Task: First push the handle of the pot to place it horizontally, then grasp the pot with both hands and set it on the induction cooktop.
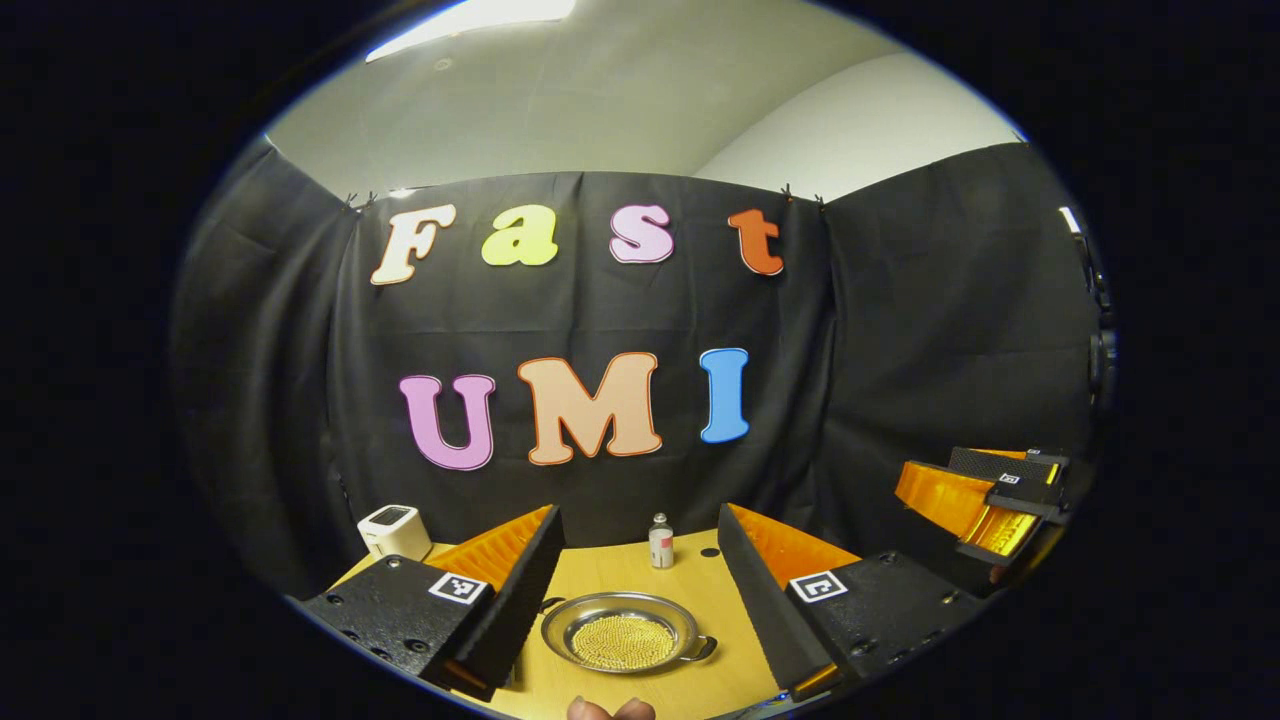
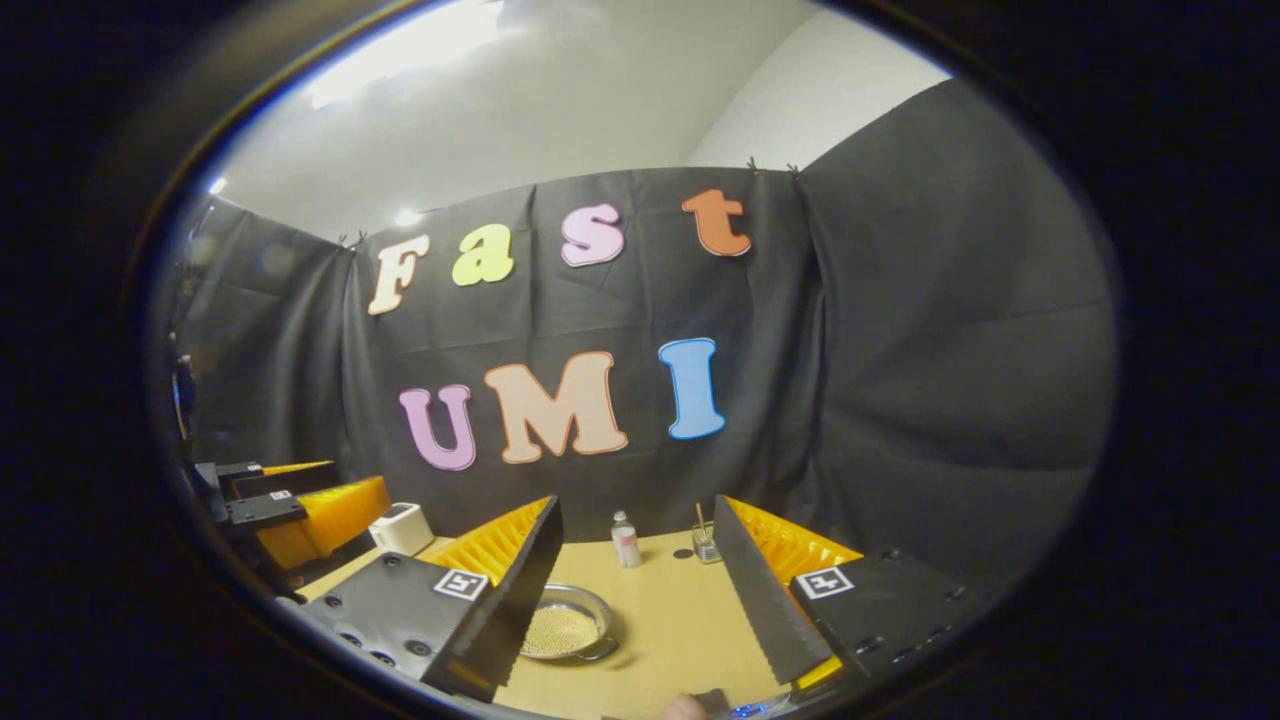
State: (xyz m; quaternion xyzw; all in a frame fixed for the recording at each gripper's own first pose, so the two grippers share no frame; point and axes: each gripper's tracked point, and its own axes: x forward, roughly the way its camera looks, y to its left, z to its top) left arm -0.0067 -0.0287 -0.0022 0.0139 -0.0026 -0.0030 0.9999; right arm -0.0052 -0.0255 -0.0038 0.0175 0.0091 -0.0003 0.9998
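A shallow metal pot (image 1: pixel 620 632) holding small yellow beads sits on the wooden table (image 1: pixel 690 590), below and between my left gripper's fingers. A loop handle (image 1: pixel 703 648) sticks out at its near right. My left gripper (image 1: pixel 638 512) is open above the table with nothing between its fingers. In the right gripper view the pot (image 2: pixel 565 622) lies low and to the left, partly hidden behind the left finger. My right gripper (image 2: pixel 637 503) is open and holds nothing. Each gripper shows in the other's view, at the far right (image 1: pixel 990 500) and the far left (image 2: pixel 290 505).
A small bottle (image 1: pixel 661 541) stands at the table's back, with a glass holding a stick (image 2: pixel 705 540) to its right. A white box-like device (image 1: pixel 395 530) sits at the back left. A person's fingertip (image 1: pixel 610 710) and a dark, bluish-lit edge (image 2: pixel 745 708) show at the bottom.
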